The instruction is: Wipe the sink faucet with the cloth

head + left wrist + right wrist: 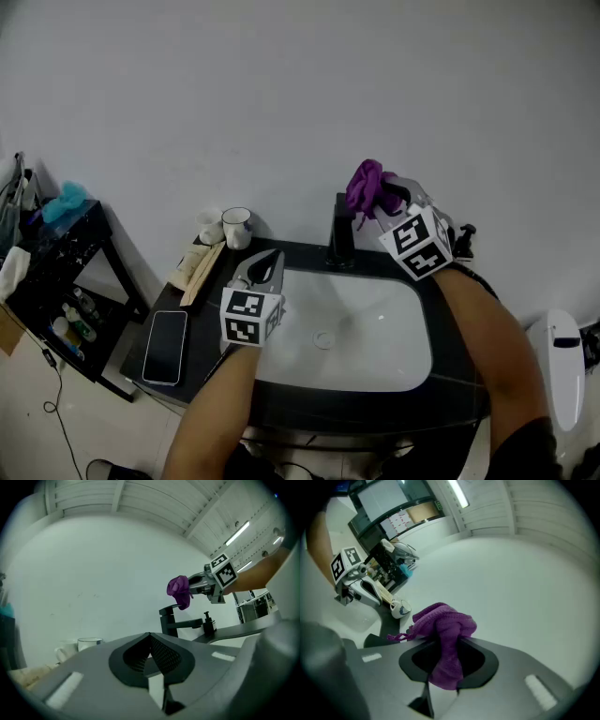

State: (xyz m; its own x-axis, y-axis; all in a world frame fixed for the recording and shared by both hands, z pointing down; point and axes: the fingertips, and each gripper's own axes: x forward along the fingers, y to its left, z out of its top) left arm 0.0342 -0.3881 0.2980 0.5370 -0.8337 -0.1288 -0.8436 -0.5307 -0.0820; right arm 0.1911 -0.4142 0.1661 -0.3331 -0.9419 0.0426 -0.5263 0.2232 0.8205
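Observation:
The black faucet (341,234) stands at the back rim of the white sink (394,361). Just above it hangs a bunched purple cloth (366,187), with my right gripper (384,197) shut on it. In the right gripper view the cloth (440,620) fills the gap between the jaws of the right gripper (449,639). My left gripper (267,260) hovers over the sink's left rim, shut and holding nothing. From the left gripper (150,637) view, the faucet (174,623) sits ahead with the cloth (179,591) a little above its top.
A phone (166,345) lies on the black counter at left, near a long pale box (199,267) and two mugs (236,227). A soap dispenser (463,242) stands right of the faucet. A black rack (56,281) is at far left, a toilet (558,361) at far right.

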